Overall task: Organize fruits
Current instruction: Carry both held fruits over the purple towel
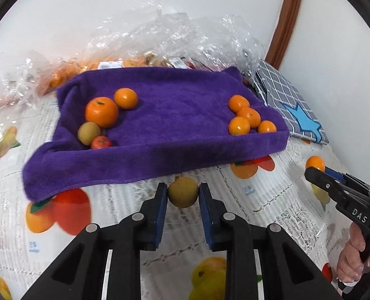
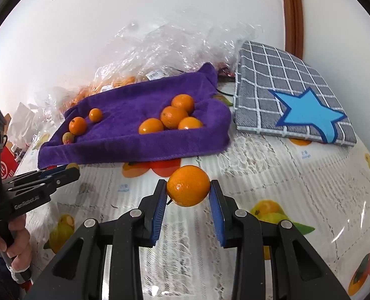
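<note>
My left gripper (image 1: 183, 193) is shut on a brownish-green round fruit (image 1: 183, 192) just in front of the purple towel (image 1: 160, 115). My right gripper (image 2: 188, 187) is shut on an orange (image 2: 188, 185) above the tablecloth, right of the left gripper (image 2: 59, 172). The orange also shows in the left wrist view (image 1: 315, 163). On the towel's left lie two oranges (image 1: 101, 112), a green-brown fruit (image 1: 89, 133) and a small red fruit (image 1: 101, 142). On its right lie several small oranges (image 1: 247, 117). The same small oranges also show in the right wrist view (image 2: 173, 116).
Crinkled clear plastic bags (image 1: 175, 37) with more fruit lie behind the towel against the white wall. A grey checked cushion with a blue star (image 2: 292, 100) lies at the right. The fruit-print tablecloth (image 2: 297, 180) covers the table. A red box (image 2: 7, 162) stands at the far left.
</note>
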